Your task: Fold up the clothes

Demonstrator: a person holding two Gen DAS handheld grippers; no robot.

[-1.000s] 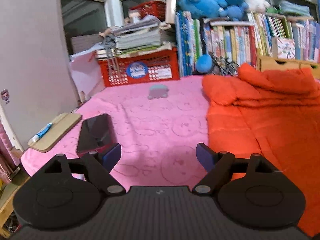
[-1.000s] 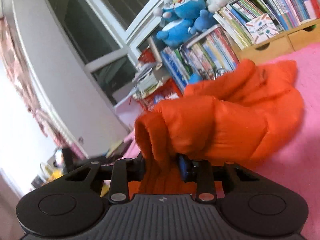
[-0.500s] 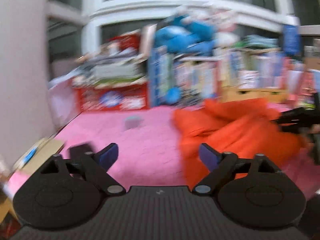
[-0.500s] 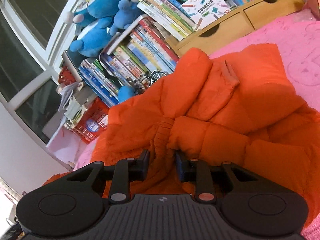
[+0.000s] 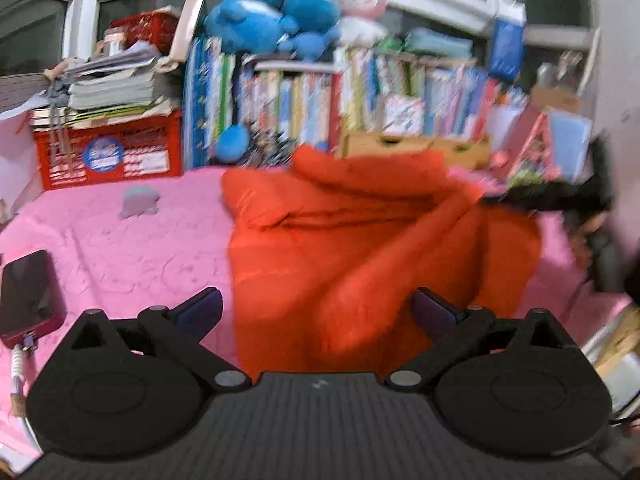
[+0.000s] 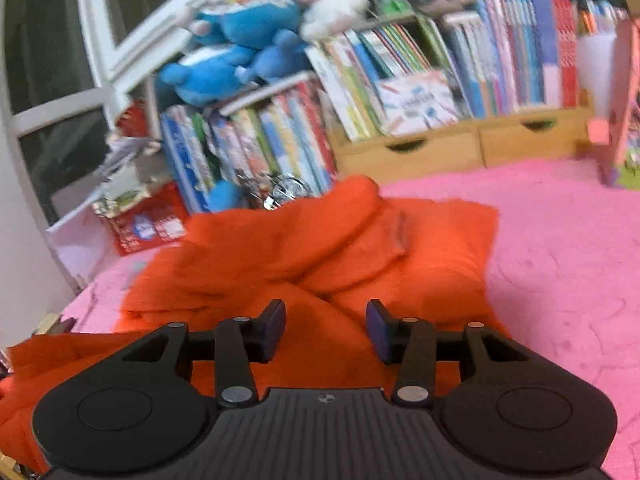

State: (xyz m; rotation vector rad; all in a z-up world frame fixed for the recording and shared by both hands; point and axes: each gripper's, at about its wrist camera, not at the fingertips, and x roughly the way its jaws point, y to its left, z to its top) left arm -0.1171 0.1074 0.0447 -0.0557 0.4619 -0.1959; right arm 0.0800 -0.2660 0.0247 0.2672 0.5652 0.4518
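With the left tongs (image 5: 316,308) wide open and the right tongs (image 6: 325,330) partly open, both empty, the puffy orange jacket (image 6: 320,256) looks light, soft, slippery, best pinched at a cuff or hem.

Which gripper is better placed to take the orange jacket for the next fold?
Probably the right gripper: open, directly over the orange jacket. The left gripper, also open, hangs at the jacket's edge.

Book spines (image 6: 400,92): blurring, titles unreadable.
Phone (image 5: 26,294): running off the left edge.
Jacket (image 6: 60,364): lower part hiding behind the claw.
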